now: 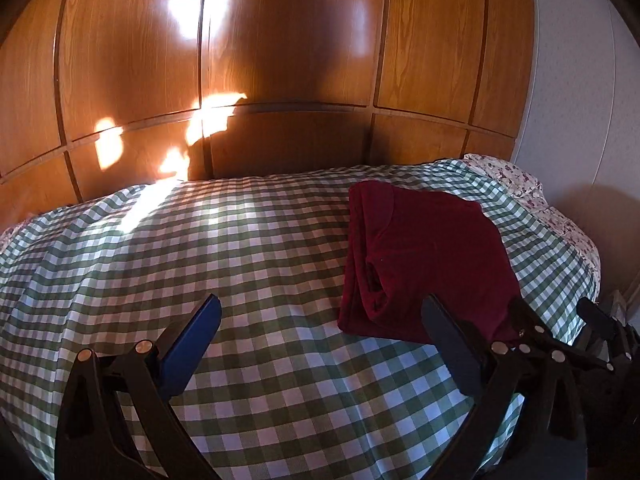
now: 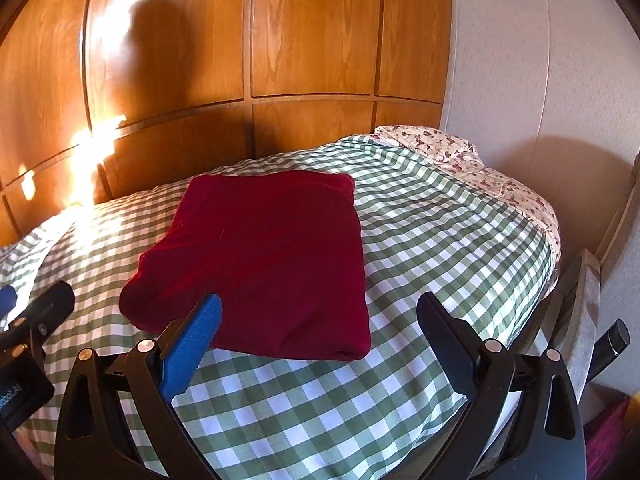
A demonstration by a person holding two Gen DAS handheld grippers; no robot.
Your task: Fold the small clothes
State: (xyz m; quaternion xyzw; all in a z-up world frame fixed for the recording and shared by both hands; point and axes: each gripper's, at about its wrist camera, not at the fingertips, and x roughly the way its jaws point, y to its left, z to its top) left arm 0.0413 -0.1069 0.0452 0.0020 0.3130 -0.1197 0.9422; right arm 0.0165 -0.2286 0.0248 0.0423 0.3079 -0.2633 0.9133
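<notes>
A dark red garment (image 1: 424, 264) lies folded into a flat rectangle on the green-and-white checked bedcover (image 1: 260, 248). It also shows in the right wrist view (image 2: 260, 264). My left gripper (image 1: 322, 340) is open and empty, held above the cover just left of the garment's near edge. My right gripper (image 2: 320, 340) is open and empty, above the garment's near edge. The right gripper also shows at the right edge of the left wrist view (image 1: 560, 332), close to the garment's near right corner.
A wooden panelled wall (image 1: 280, 60) runs behind the bed, with bright sun patches. A floral sheet (image 2: 480, 168) shows at the bed's right end by a white wall (image 2: 540, 80). The bed edge drops off at the right. Bare checked cover lies left of the garment.
</notes>
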